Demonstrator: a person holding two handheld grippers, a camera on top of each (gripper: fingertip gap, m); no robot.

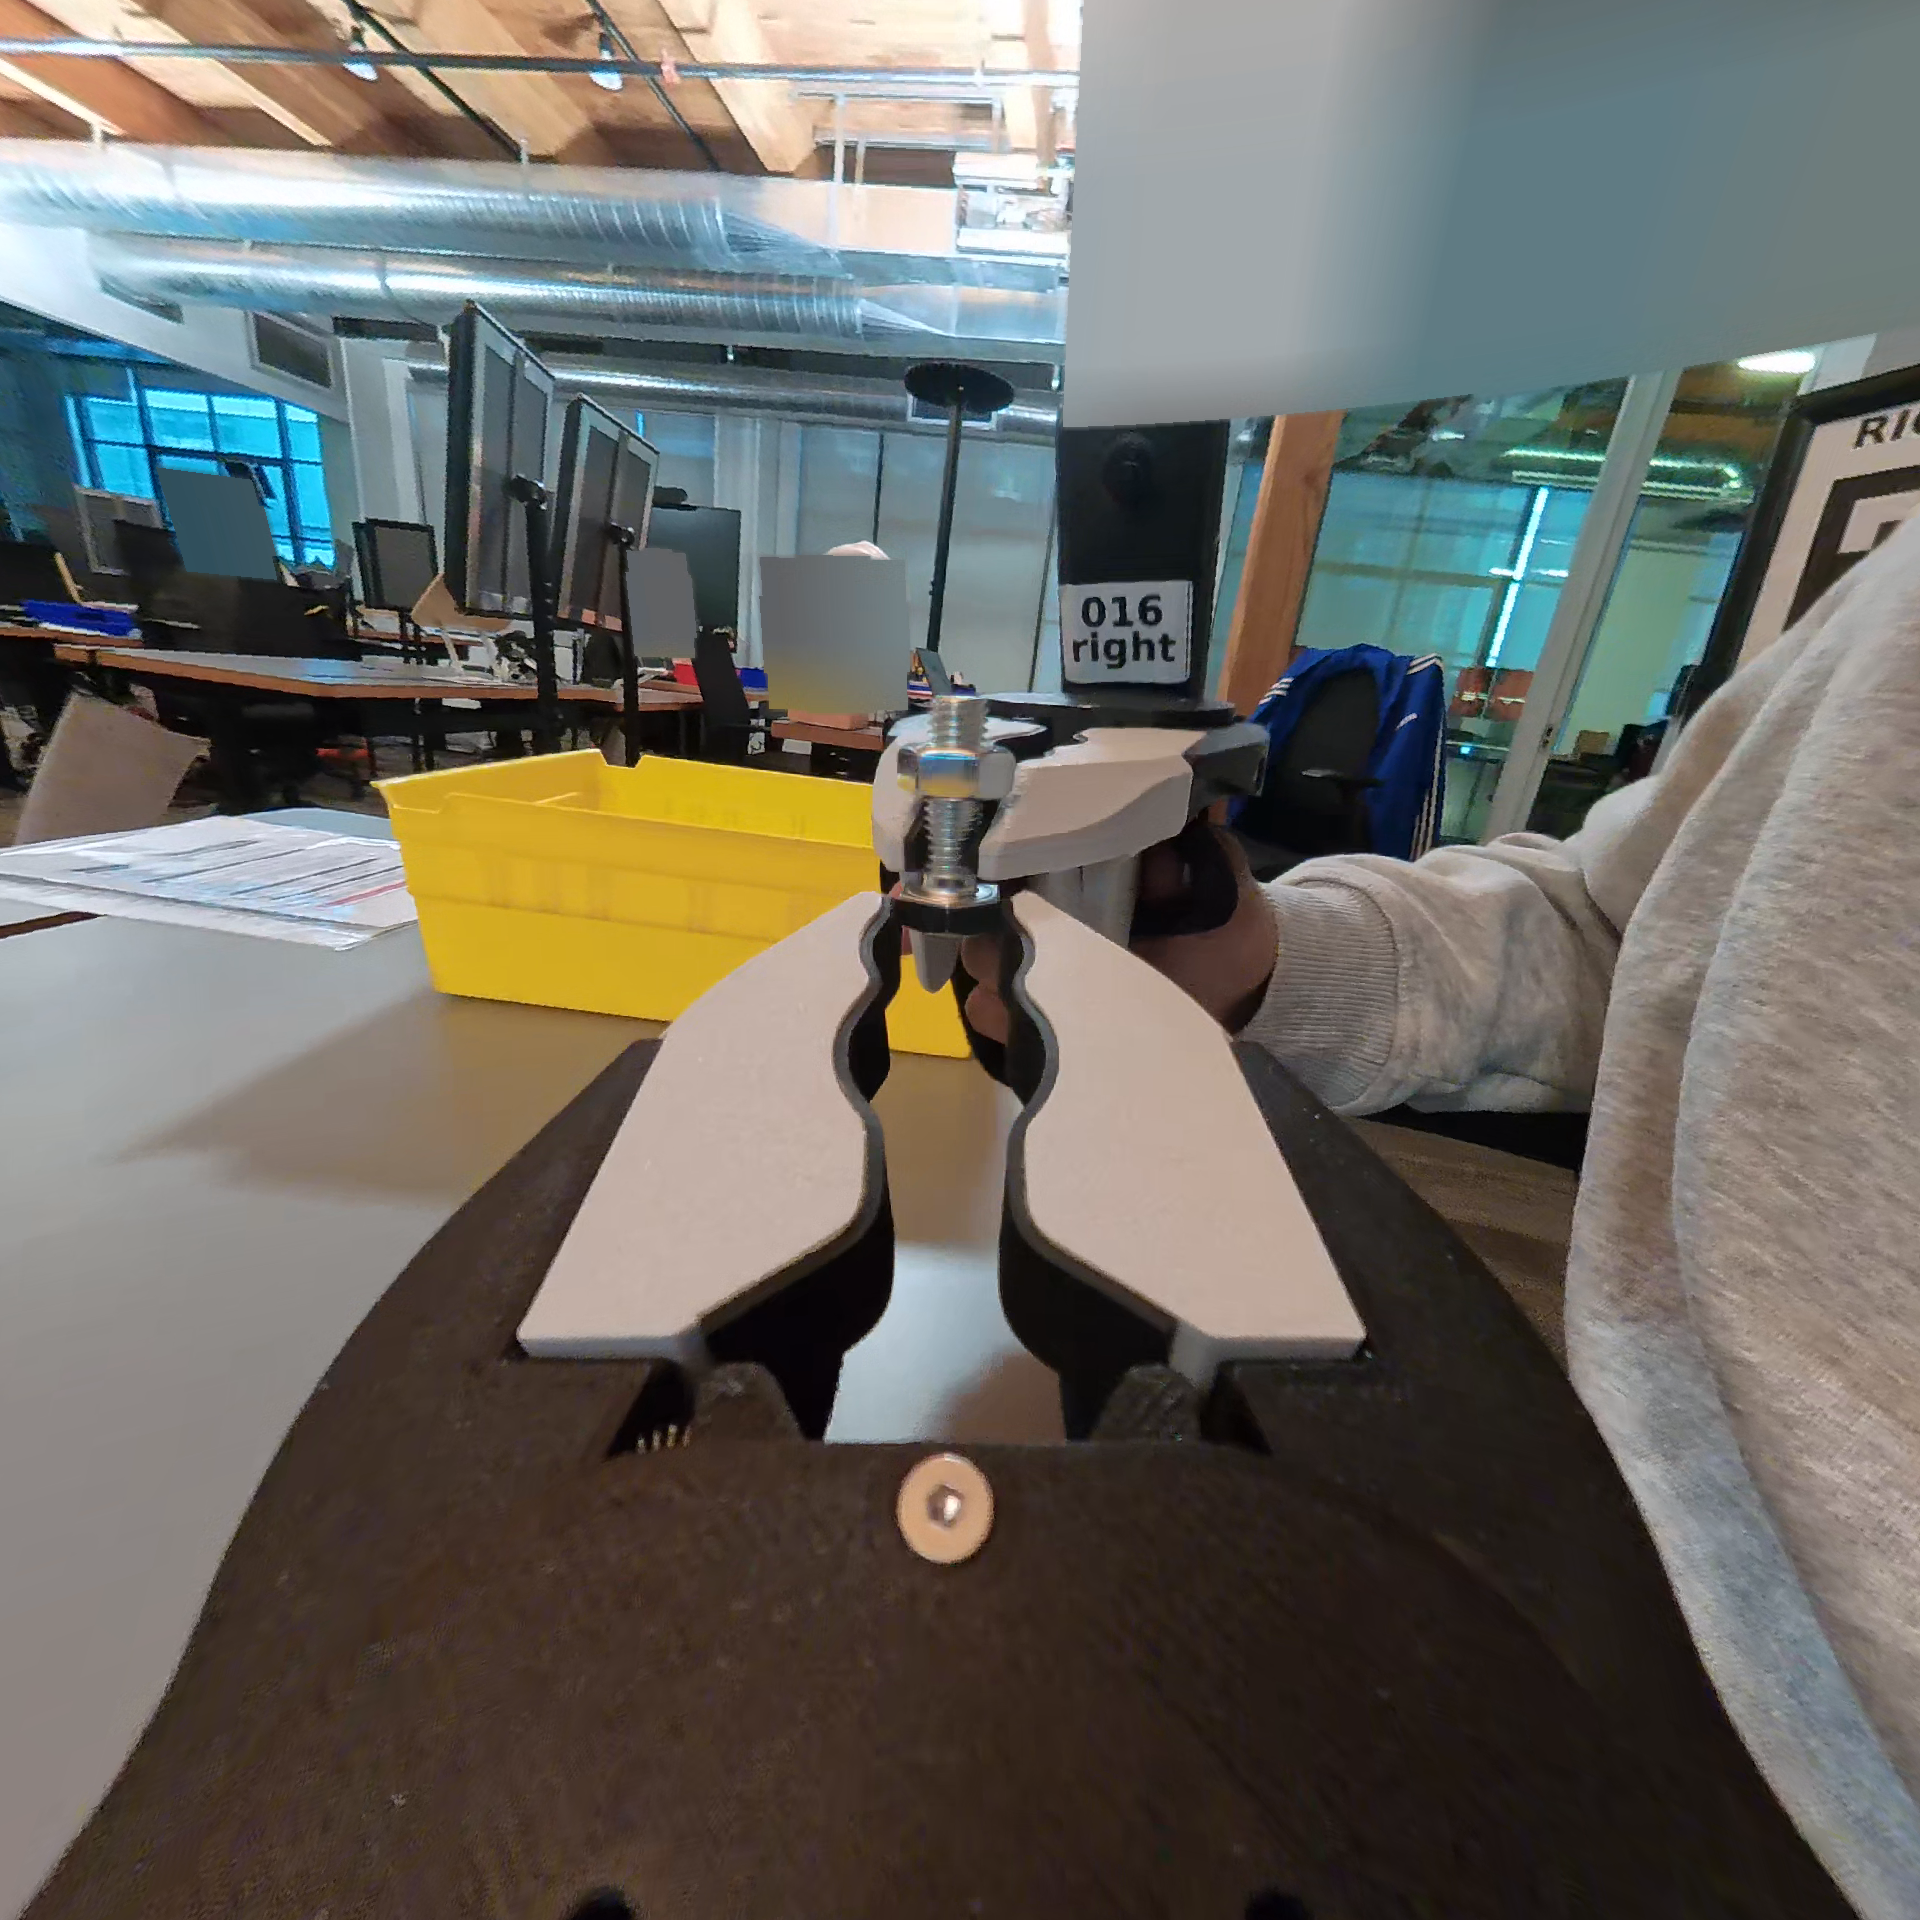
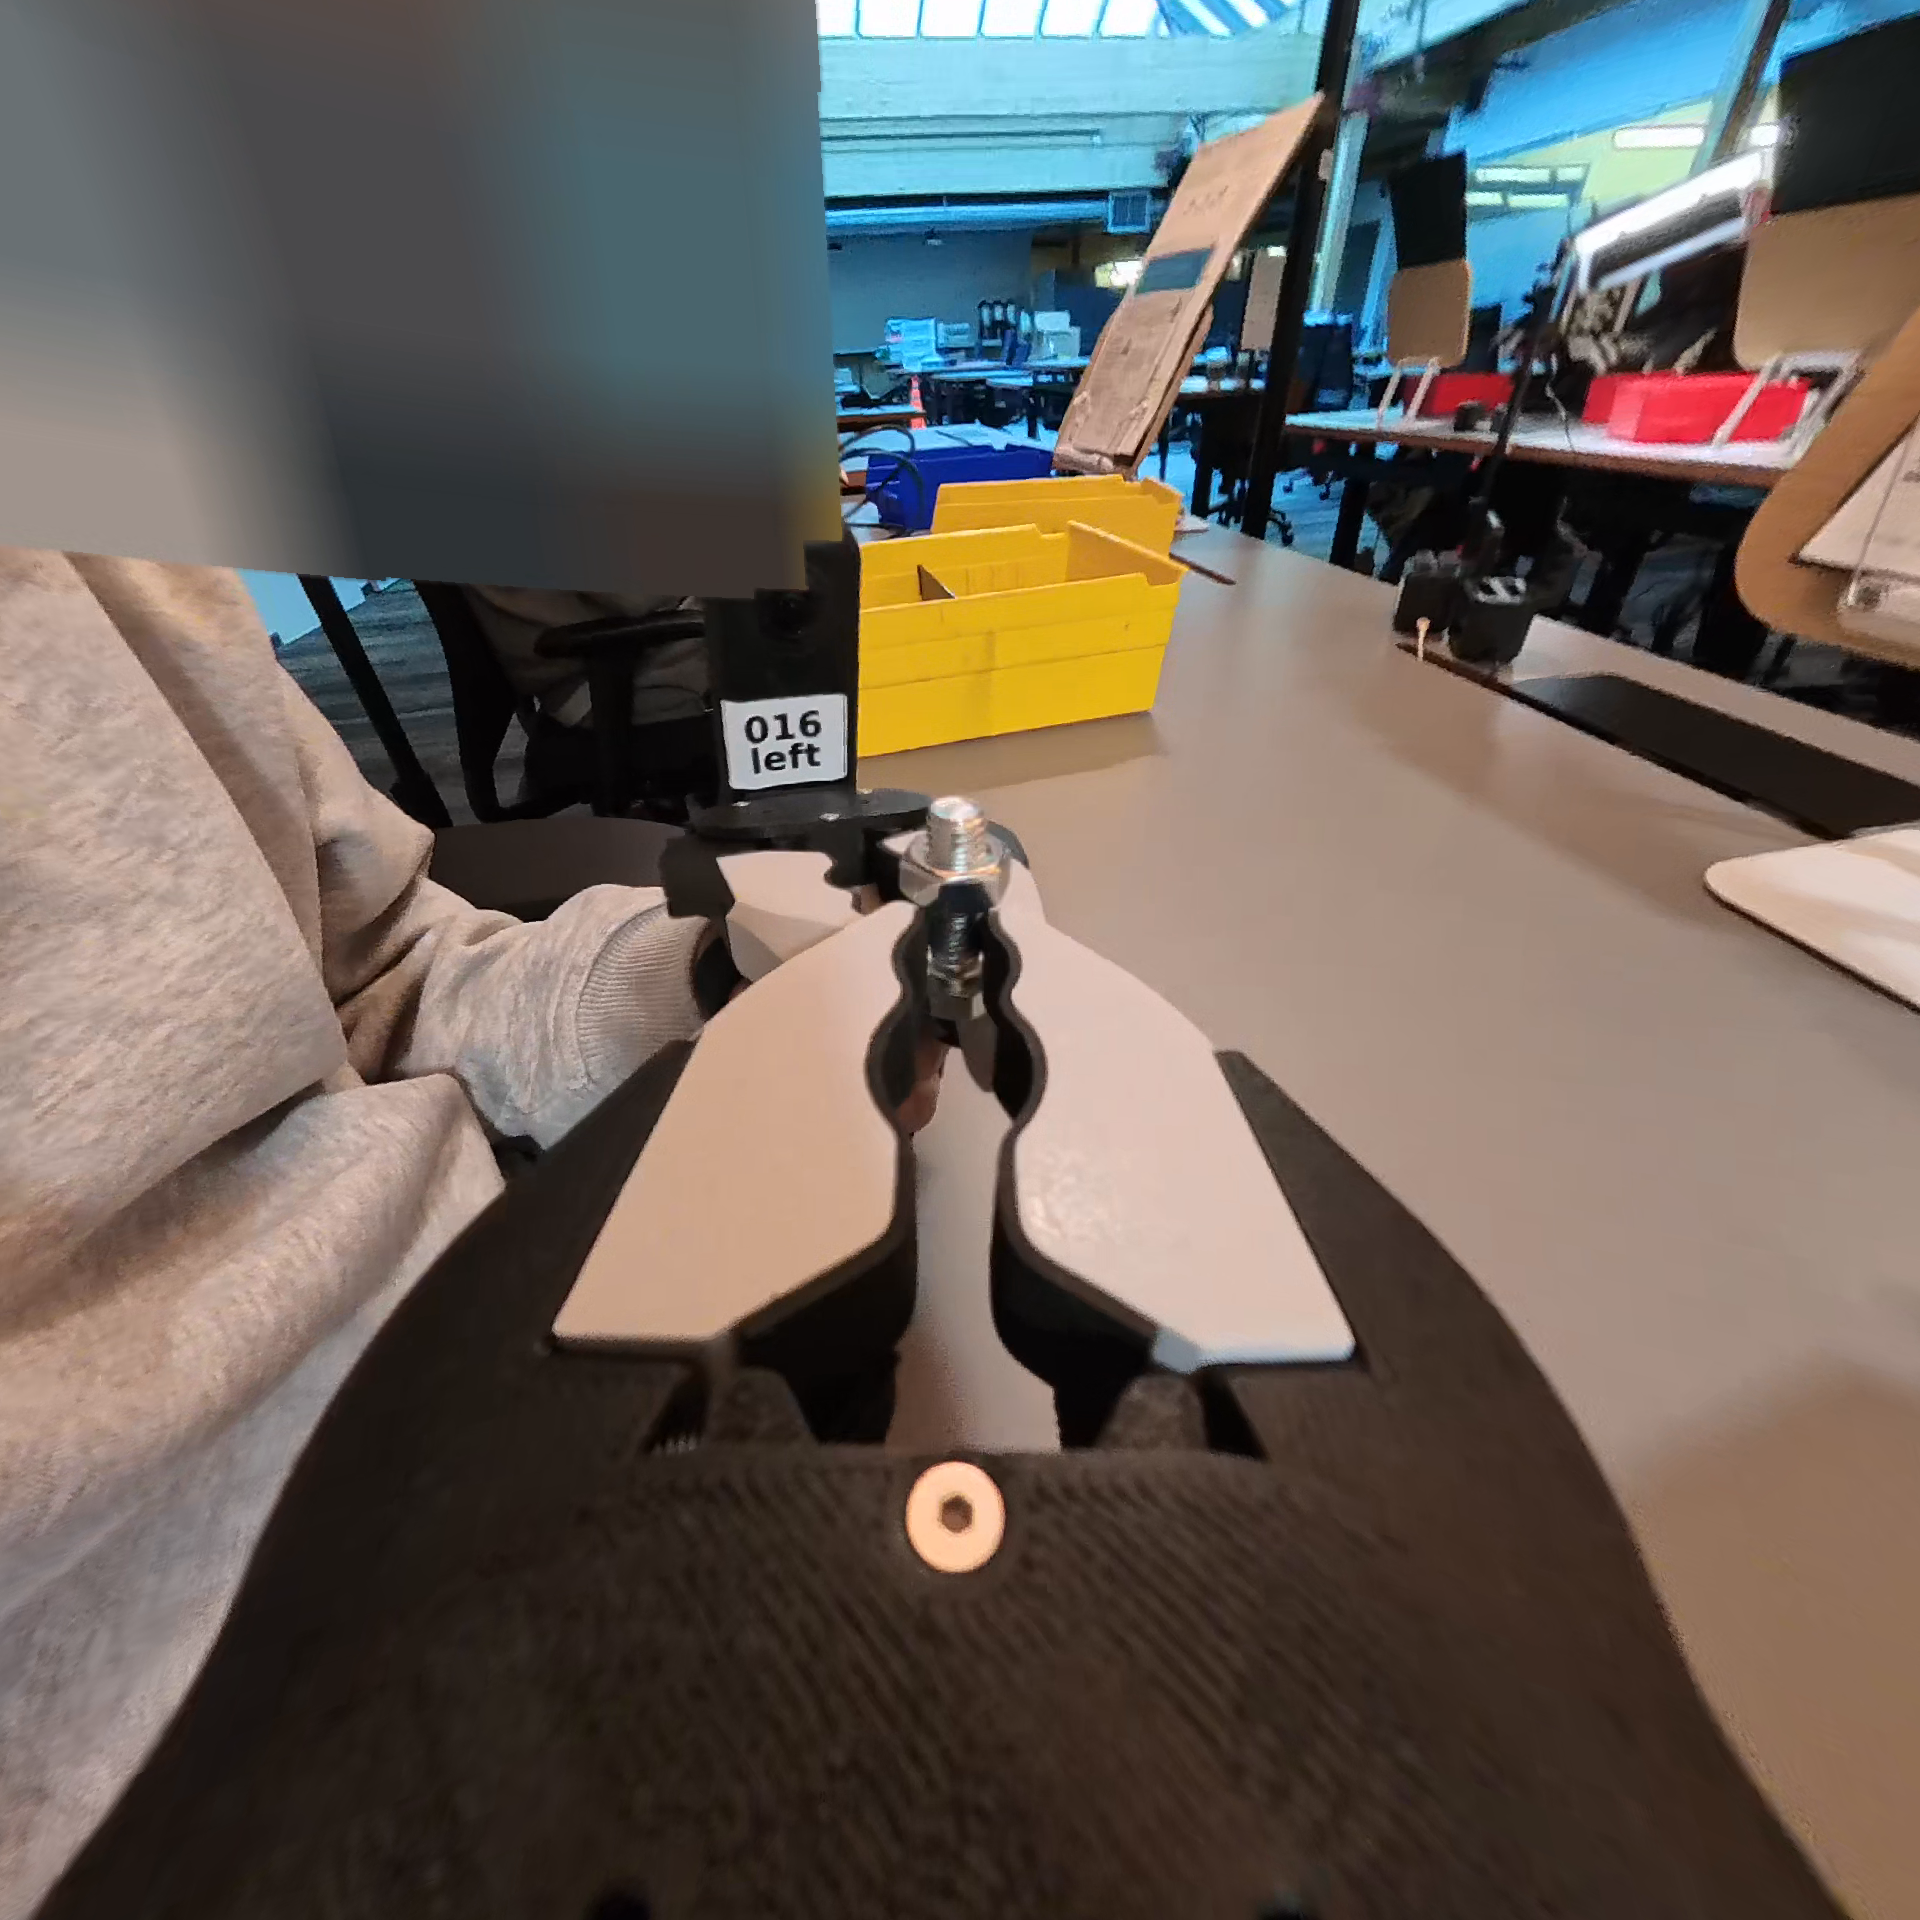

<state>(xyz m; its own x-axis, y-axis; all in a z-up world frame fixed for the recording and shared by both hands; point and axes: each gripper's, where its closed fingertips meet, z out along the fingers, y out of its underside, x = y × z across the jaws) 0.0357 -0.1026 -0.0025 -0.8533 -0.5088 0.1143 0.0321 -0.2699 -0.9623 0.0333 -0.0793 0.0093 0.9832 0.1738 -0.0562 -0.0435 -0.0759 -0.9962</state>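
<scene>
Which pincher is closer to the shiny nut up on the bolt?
Right. The right gripper has its fingers closed around the nut. The left gripper clamps the bolt lower down, beneath the nut.

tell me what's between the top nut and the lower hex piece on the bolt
just bare bolt thread between the top nut and the lower hex piece; clearest in the left wrist view

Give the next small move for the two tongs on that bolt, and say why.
Probably a slight twist of the right tongs about the bolt, with the left tongs holding steady. Both are shut on the upright bolt, left at its head, right higher up. The nut sits near the top, with bare thread below it.
</scene>
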